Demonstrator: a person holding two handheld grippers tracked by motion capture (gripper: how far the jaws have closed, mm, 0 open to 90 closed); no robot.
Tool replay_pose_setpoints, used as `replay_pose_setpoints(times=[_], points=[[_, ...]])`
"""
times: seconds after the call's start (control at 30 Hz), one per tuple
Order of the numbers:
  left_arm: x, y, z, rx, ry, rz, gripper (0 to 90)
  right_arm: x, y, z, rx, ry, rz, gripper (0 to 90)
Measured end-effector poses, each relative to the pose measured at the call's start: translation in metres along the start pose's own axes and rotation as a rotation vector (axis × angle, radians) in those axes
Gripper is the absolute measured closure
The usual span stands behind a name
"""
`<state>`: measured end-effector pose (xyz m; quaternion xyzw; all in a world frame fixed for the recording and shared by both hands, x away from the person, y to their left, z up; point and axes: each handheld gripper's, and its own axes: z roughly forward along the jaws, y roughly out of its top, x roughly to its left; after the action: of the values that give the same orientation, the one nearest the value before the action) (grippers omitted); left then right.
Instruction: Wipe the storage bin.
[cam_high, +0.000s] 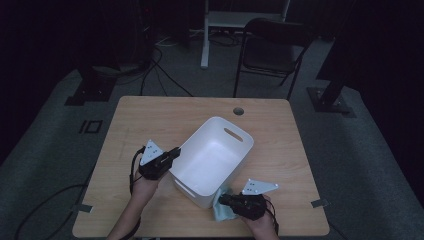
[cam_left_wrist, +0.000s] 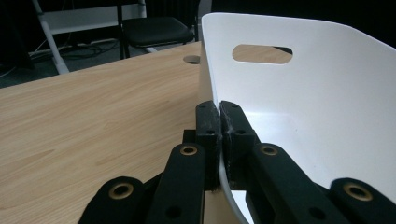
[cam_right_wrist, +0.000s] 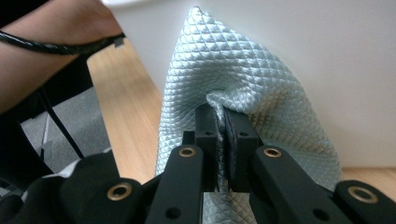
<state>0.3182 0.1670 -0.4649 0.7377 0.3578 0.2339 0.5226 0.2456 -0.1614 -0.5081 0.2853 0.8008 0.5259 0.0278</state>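
Both fingers (cam_right_wrist: 219, 126) pinch the cloth (cam_right_wrist: 233, 79) between them.

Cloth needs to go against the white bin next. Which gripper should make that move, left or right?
Right. The right gripper is shut on the pale blue cloth, already beside the white bin at its near corner. The left gripper is clamped on the bin's rim, likely steadying it, so it seems best left there.
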Motion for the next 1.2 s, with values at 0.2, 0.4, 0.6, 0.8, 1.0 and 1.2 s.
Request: replay_pose_setpoints(times=[0.2,0.4,0.6,0.8,1.0,1.2], points=[[-0.001,0.0,0.0,0.001,0.002,0.003,87.5,-0.007,-0.003,0.002,0.015,0.004,0.026,85.3],[0.0,0.0,0.0,0.002,0.002,0.003,87.5,-0.016,-0.009,0.005,0.041,-0.012,0.067,85.3],[-0.001,0.0,0.0,0.001,0.004,-0.001,87.5,-0.025,-0.015,0.01,0.079,-0.034,0.09,85.3],[-0.001,0.0,0.0,0.002,0.004,0.002,87.5,-0.032,-0.018,0.012,0.102,-0.056,0.112,85.3],[0.0,0.001,0.0,0.003,0.003,0.003,87.5,-0.04,-0.015,0.007,0.083,-0.092,0.136,85.3],[0.0,0.001,0.001,0.003,0.005,0.0,87.2,-0.051,-0.01,-0.001,0.048,-0.142,0.152,85.4]])
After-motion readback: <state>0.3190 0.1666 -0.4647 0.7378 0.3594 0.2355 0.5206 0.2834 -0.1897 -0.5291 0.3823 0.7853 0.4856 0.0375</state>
